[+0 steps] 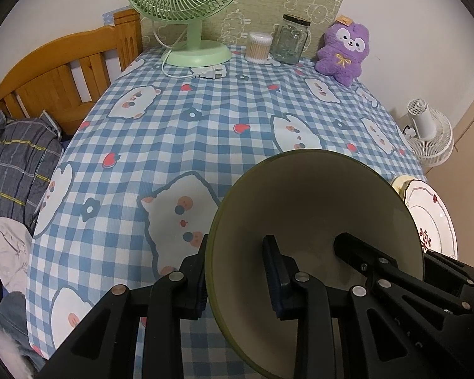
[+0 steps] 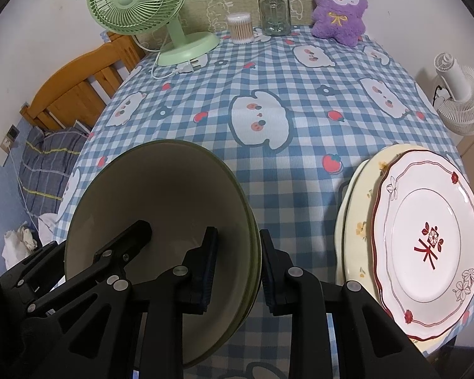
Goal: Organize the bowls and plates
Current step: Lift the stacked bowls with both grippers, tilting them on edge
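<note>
Surface: a table under a blue-and-white checked cloth [image 2: 300, 72] printed with white animals and strawberries, set against a pale wall
Far left of the bowl: a wooden bed frame [image 1: 63, 75] with striped bedding [image 1: 15, 164] heaped below it
Back row, beyond the bowl: green desk fan [image 1: 186, 9], then a tub of cotton swabs [image 1: 259, 47], a lidded glass jar [image 1: 291, 39] and a purple plush toy [image 1: 344, 52]
Bowl: a green-rimmed bowl [image 2: 161, 237] with a pale inside, at the near edge of the table and tilted up on its rim
Left gripper [image 1: 237, 278]: clenched on the bowl's left wall, one finger outside, one inside
Right gripper [image 2: 237, 268]: clenched on the bowl's right wall, again one finger each side; here the rim looks double, though whether two bowls are nested I cannot tell
Right of the bowl: a white plate [image 2: 426, 240] with a red scalloped rim and flower motifs lies on a cream floral plate [image 2: 357, 221], near the bowl but apart
Far right of the bowl: a white fan [image 2: 461, 101] beyond the table's edge
</note>
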A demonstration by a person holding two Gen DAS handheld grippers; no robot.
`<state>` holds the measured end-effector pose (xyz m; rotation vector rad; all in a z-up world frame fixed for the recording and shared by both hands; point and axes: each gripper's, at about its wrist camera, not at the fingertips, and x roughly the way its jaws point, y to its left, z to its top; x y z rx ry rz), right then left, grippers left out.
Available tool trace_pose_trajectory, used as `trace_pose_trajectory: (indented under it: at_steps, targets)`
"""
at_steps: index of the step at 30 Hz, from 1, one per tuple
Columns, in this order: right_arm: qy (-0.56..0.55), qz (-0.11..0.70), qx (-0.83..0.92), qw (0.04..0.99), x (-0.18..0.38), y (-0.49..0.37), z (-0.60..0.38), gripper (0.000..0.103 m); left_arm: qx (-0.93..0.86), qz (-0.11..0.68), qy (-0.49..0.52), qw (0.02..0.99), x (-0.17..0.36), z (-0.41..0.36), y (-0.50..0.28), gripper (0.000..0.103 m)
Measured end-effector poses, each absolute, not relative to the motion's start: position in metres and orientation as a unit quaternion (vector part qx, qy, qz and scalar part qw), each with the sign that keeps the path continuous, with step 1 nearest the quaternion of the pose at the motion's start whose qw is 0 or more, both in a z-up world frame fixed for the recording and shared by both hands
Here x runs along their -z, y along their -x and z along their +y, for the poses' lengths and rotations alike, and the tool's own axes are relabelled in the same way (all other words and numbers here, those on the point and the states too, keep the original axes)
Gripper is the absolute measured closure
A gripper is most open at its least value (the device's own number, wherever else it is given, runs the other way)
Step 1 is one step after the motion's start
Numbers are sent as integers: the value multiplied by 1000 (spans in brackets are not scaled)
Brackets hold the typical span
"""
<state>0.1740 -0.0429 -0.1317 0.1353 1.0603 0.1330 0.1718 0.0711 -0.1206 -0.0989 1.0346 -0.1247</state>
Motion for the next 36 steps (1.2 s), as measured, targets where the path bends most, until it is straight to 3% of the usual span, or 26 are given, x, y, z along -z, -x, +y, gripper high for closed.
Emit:
trace_pose_trajectory:
  at_steps: [31,36]
  targets:
    - [-75,491,-68,865,97,-160,-67,75,50,464,34,884,79,43,-165,76]
    - [-67,491,-60,867,99,-162,-71,75,54,487,51,870,90,42,-170,74]
